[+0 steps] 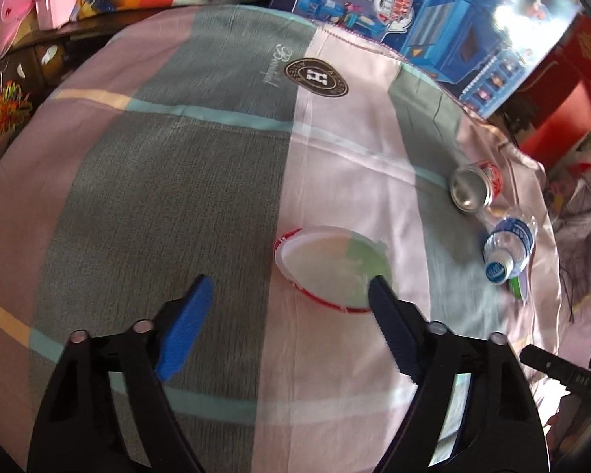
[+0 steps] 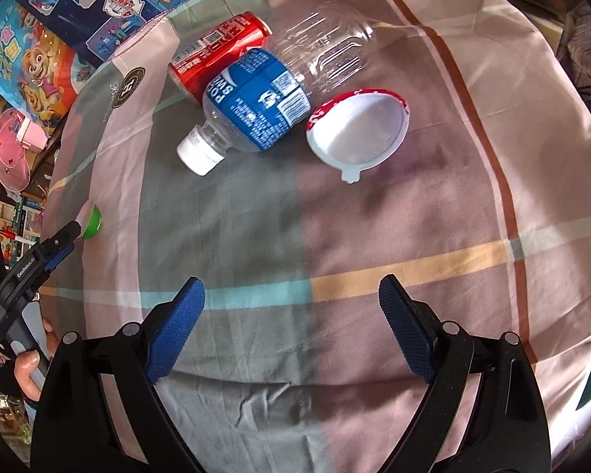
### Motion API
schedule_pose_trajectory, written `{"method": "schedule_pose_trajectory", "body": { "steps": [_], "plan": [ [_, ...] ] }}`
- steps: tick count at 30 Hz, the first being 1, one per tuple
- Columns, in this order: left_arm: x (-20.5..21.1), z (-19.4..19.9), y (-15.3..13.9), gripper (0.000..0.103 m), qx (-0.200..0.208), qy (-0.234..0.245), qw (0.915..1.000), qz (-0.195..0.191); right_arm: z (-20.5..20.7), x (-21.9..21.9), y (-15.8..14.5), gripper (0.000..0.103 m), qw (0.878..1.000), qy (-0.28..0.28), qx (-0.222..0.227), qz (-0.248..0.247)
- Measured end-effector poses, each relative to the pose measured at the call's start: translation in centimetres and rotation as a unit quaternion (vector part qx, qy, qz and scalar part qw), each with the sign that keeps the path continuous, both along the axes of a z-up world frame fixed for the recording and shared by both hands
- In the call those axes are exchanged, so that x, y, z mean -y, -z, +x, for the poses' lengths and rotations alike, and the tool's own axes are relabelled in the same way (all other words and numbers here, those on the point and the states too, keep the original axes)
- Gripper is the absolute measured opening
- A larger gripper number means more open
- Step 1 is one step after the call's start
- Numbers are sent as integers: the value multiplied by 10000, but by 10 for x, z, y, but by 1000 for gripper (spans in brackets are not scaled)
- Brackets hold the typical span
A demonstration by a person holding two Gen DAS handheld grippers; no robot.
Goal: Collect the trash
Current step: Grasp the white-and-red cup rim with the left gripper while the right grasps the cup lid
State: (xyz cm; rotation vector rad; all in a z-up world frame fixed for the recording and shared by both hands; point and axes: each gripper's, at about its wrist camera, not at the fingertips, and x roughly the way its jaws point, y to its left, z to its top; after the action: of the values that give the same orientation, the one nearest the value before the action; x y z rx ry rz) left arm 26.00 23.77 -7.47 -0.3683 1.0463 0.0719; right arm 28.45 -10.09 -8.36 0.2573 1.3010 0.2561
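In the left wrist view a see-through cup with a red rim (image 1: 331, 272) lies on its side on the patchwork cloth (image 1: 177, 177). My left gripper (image 1: 291, 282) is open; its right fingertip overlaps the cup's rim and its left finger is well clear. Further right lie a red can (image 1: 474, 189), a clear bottle with a blue label (image 1: 508, 248) and a small green piece (image 1: 516, 287). In the right wrist view my right gripper (image 2: 291, 295) stands open and empty over the cloth, short of the bottle (image 2: 256, 110), the can (image 2: 216, 51) and a white red-rimmed cup (image 2: 358, 130).
Toy boxes (image 1: 453, 19) line the cloth's far edge, with a red box (image 1: 563, 90) to the right. In the right wrist view a hand (image 2: 27, 366) holds the left gripper (image 2: 69, 236) by the green piece (image 2: 90, 222) at the cloth's left edge. Pink toys (image 2: 8, 146) lie beyond.
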Motion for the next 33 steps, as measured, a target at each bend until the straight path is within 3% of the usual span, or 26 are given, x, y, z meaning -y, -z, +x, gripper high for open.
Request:
{"method": "schedule_pose_trajectory", "body": {
  "steps": [3,5,6,7,10,18,21,26,31,32,33],
  "plan": [
    [10,8,6,54,-102,110,9998,98,5,5,2,86,10000,31,6,-20],
    [23,9,4,43,-22,222,9989,416,6,11,3,86,10000,76,15,-15],
    [27,10,4,28,-23,337,9988,353,7,14,4,86,9999,112,12,2],
    [35,12,5,22,-32,504,9984,253,8,17,5,86,9999,144,1,12],
    [59,14,4,22,73,871,9950,491,11,27,8,86,9998,215,-10,44],
    [110,22,9,22,93,1420,9883,544,31,60,11,86,9982,593,127,38],
    [129,28,9,13,158,1543,9860,618,43,71,15,84,9968,776,164,121],
    [159,38,11,13,189,1862,9802,641,59,73,18,56,9966,759,309,104],
    [159,41,14,14,117,1884,9803,582,70,57,21,55,9968,572,549,-73],
    [158,39,14,14,108,1888,9802,582,70,52,21,49,9966,501,637,-147],
    [157,38,14,14,98,1887,9802,582,71,48,22,28,9965,441,677,-197]
  ]
}}
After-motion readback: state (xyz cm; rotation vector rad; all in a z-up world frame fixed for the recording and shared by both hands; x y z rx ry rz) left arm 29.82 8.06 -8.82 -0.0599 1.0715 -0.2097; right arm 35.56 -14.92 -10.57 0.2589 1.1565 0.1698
